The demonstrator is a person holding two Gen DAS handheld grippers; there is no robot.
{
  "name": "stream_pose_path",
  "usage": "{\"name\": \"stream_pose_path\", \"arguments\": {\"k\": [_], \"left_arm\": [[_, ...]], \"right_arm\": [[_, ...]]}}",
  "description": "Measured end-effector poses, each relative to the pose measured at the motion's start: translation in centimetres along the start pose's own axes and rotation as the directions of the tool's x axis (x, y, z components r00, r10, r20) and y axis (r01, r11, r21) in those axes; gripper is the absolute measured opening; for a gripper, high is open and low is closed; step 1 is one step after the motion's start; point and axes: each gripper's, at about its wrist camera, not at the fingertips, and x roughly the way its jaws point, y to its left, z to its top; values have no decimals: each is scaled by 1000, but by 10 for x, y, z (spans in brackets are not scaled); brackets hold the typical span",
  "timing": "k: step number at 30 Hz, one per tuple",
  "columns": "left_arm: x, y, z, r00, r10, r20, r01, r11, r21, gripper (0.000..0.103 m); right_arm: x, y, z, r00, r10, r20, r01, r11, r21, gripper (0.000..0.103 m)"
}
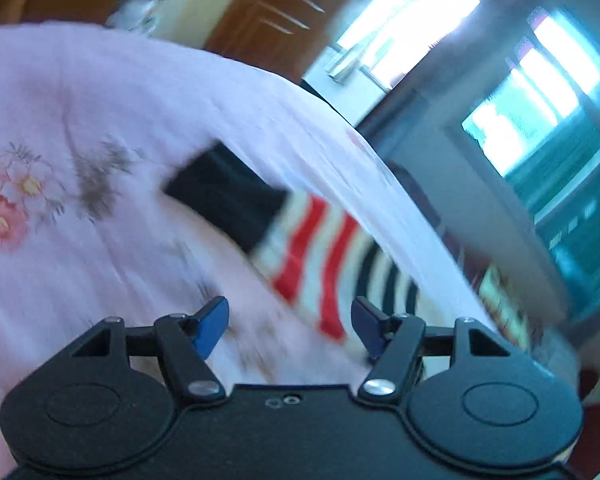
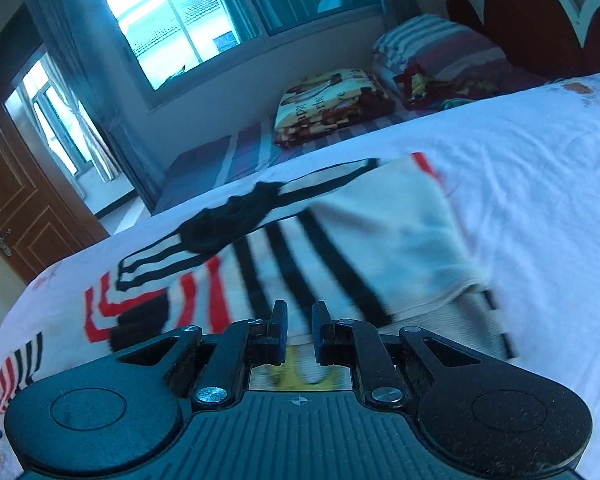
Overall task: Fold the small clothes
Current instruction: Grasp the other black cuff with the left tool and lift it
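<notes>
A small striped garment, white with red and black stripes and a black collar, lies on a white floral bedsheet. In the left wrist view the garment (image 1: pixel 320 256) is ahead of my left gripper (image 1: pixel 290 326), which is open and empty above the sheet (image 1: pixel 100 120). In the right wrist view the garment (image 2: pixel 340 232) is spread right in front of my right gripper (image 2: pixel 300 320). Its jaws stand a narrow gap apart, with white and yellow cloth showing behind them. I cannot tell if cloth is pinched.
A stack of folded blankets (image 2: pixel 332 104) and striped pillows (image 2: pixel 432 46) lie at the bed's far side, by a dark red headboard (image 2: pixel 536 8). Windows (image 2: pixel 160 20) and a brown door (image 2: pixel 16 208) are behind. The bed edge (image 1: pixel 420 216) curves to the right.
</notes>
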Motion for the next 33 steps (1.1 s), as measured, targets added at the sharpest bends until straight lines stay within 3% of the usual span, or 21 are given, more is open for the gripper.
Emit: {"name": "stream_pose_path", "arguments": {"k": [3, 8, 11, 13, 17, 20, 23, 27, 30, 33], "left_arm": [[13, 13, 16, 1000, -20, 6, 21, 998, -58, 63], [29, 15, 25, 998, -58, 28, 60, 996, -69, 61], [34, 23, 31, 998, -57, 35, 60, 995, -79, 45], [36, 33, 35, 999, -44, 26, 46, 995, -88, 12], [36, 35, 42, 998, -54, -8, 54, 996, -75, 5], [17, -2, 44, 992, -117, 39, 113, 990, 86, 4], [1, -67, 25, 976, -217, 24, 200, 933, 300, 4], [-7, -165, -31, 934, -346, -83, 338, 791, 510, 4], [-5, -231, -90, 908, -375, -189, 409, 687, 601, 4], [7, -278, -152, 894, -347, -285, 446, 613, 652, 4]], "right_arm": [[6, 30, -3, 1000, 5, 0, -5, 1000, -30, 12], [26, 56, -5, 999, -43, -2, 43, 999, -27, 12], [34, 61, -6, 998, -64, 2, 64, 998, -13, 12], [35, 64, -8, 997, -75, 3, 75, 997, -7, 12], [35, 63, -11, 996, -84, 2, 84, 996, -3, 12], [28, 58, -10, 996, -84, 17, 84, 996, 0, 12], [22, 50, -9, 996, -84, 29, 83, 996, 10, 12], [13, 35, -3, 996, -75, 46, 74, 997, 28, 12], [4, 18, 5, 996, -68, 60, 65, 997, 44, 12], [1, -7, 14, 996, -69, 60, 63, 994, 94, 12]]}}
